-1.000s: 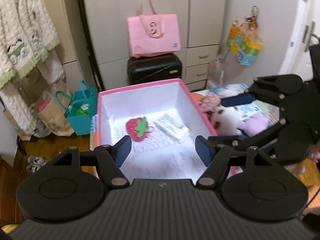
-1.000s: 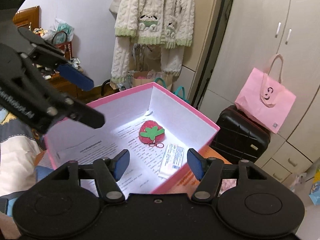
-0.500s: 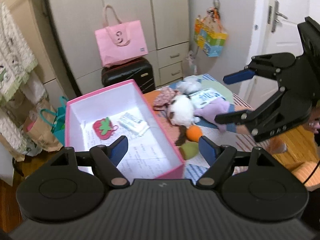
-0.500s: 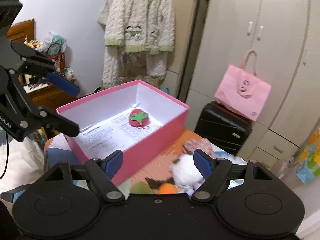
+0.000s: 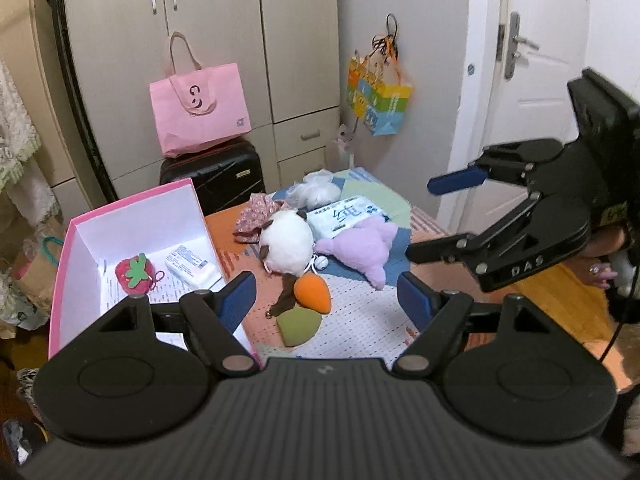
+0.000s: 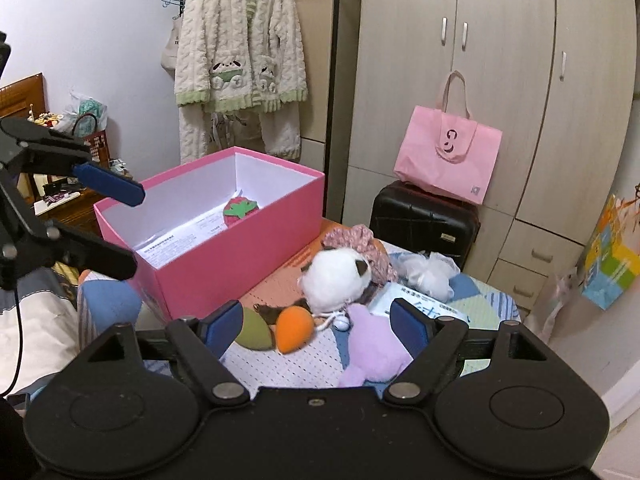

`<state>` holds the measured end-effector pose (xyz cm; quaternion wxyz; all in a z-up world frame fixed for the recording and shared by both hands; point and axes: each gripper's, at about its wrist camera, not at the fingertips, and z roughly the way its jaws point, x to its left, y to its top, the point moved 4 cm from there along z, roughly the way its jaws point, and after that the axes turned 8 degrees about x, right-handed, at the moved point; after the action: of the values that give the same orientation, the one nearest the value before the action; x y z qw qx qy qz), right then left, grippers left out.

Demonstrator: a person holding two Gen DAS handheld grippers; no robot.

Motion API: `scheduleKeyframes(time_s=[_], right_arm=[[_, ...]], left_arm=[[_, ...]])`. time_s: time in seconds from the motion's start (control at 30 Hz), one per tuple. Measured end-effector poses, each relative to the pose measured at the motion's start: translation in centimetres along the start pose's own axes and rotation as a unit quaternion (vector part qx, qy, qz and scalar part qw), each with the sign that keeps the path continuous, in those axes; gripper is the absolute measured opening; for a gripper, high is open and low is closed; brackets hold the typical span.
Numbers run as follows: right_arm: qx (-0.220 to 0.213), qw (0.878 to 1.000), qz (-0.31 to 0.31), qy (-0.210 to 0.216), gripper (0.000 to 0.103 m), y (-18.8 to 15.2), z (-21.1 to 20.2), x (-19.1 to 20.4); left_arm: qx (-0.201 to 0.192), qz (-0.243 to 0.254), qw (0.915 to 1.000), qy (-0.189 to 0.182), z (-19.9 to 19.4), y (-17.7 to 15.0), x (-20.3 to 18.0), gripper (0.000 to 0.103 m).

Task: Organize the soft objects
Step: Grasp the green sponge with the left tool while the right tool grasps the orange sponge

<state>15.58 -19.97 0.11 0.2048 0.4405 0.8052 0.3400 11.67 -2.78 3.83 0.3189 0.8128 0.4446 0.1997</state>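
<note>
A pink box [image 5: 192, 196] [image 6: 256, 248] stands open on the table and holds a red strawberry plush [image 5: 134, 276] [image 6: 239, 210] and a white tissue pack [image 5: 190, 270]. Beside it lie a white plush [image 5: 286, 242] [image 6: 338, 278], a purple plush [image 5: 366, 246] [image 6: 376, 350], an orange ball [image 5: 312, 292] [image 6: 294, 326], a green ball [image 5: 300, 324] [image 6: 254, 332] and a floral fabric piece [image 5: 256, 214] [image 6: 354, 238]. My left gripper [image 5: 326, 306] [image 6: 120, 224] is open and empty above the balls. My right gripper [image 6: 318, 330] [image 5: 432, 216] is open and empty above the toys.
A large tissue pack [image 5: 346, 214] and a white mesh puff [image 5: 316, 190] [image 6: 430, 272] lie at the back of the table. A pink tote [image 5: 198, 110] sits on a black suitcase [image 5: 214, 172] by the wardrobe. A white door [image 5: 532, 80] is at the right.
Both grippers have pulled back from over the box and swung right toward the pile of toys. Both stay open and empty.
</note>
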Motion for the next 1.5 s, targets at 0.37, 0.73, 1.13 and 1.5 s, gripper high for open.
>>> scheduleKeyframes(time_s=[0.37, 0.73, 1.13, 1.5], right_arm=[[-0.02, 0.999, 0.019, 0.037, 0.087, -1.8, 3.6, -3.1], [-0.002, 0.991, 0.054, 0.118, 0.086, -2.3, 7.2, -3.6], [0.004, 0.987, 0.039, 0.158, 0.072, -2.1, 11.3, -2.3], [0.026, 0.975, 0.067, 0.209, 0.065, -2.7, 14.4, -3.7]], left_arm=[[0.023, -0.005, 0.9955, 0.092, 6.0, -1.4, -2.8, 0.074], [0.021, -0.014, 0.9895, 0.142, 11.0, -2.7, -4.0, 0.074], [0.028, -0.034, 0.9686, 0.245, 14.7, -3.5, -4.4, 0.066], [0.051, -0.07, 0.9589, 0.27, 16.7, -4.8, -3.6, 0.058]])
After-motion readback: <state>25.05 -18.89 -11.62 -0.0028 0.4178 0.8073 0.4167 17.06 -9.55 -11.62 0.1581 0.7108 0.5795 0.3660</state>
